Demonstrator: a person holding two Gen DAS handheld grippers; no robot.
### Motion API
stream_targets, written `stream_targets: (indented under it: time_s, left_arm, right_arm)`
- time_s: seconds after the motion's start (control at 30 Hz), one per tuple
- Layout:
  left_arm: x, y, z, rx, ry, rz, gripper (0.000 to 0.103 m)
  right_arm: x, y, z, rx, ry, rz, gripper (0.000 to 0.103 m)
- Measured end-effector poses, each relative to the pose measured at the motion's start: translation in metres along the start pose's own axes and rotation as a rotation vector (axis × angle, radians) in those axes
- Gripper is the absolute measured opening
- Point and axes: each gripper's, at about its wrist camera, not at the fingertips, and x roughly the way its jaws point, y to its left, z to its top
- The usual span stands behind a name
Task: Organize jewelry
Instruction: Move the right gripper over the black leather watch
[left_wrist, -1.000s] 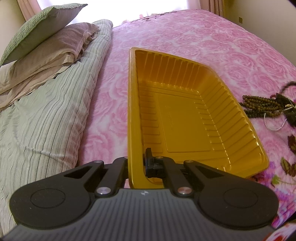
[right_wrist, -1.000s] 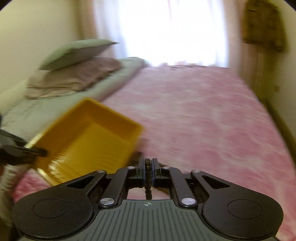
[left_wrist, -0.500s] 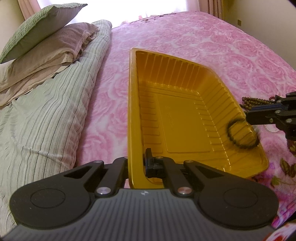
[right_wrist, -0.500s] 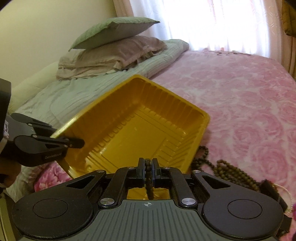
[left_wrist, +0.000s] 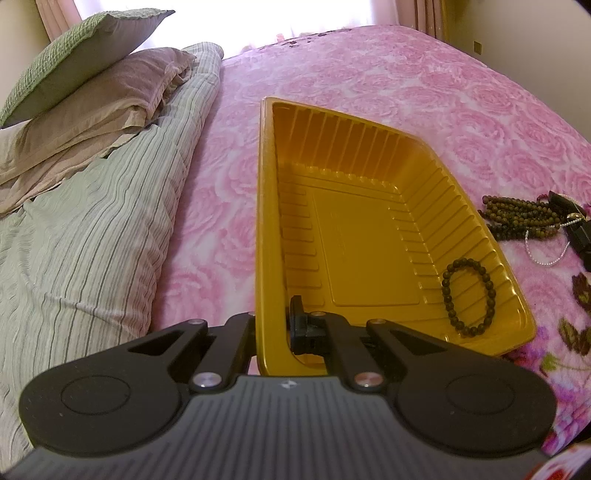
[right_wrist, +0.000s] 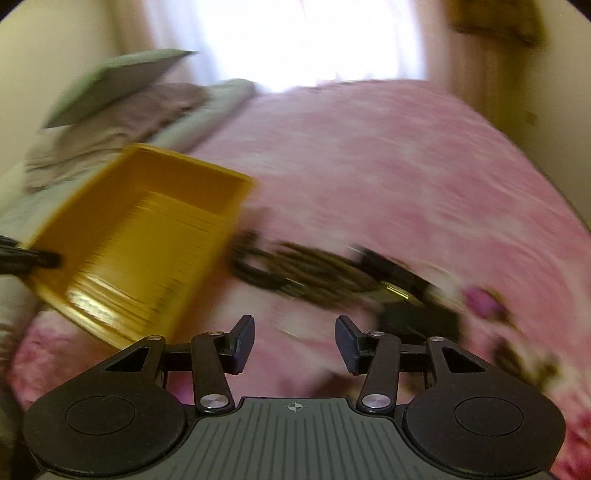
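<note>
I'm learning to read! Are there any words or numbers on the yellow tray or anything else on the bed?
No words or numbers can be read in these pictures.
Yellow tray: faint raised marks on its floor, too faint to read.
Left gripper: a small white symbol on its body, not a letter.
Right gripper: a small crosshair mark, no text.
Bead jewelry on the pink bedspread: no labels visible.

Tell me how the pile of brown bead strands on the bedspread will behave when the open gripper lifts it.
The brown bead strands lie in loose loops, so they will probably drape limply and swing. A thin white chain looks tangled among them and may trail along. Round beads could slip unless the right gripper pinches squarely.
</note>
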Motion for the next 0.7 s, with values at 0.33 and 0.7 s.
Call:
stream_targets:
  time_s: [0.33,0.7]
  left_arm:
    - [-0.001,-0.001,0.001,0.002,0.004,0.007,0.002]
    - [-0.001,-0.001,0.0,0.0,0.004,0.006,0.003]
  right_arm:
    - [-0.005,-0.044,-0.006,0.042,-0.007,-0.131,0.049]
    - [0.02,-0.032,-0.006,-0.043,0.018,-0.104,0.048]
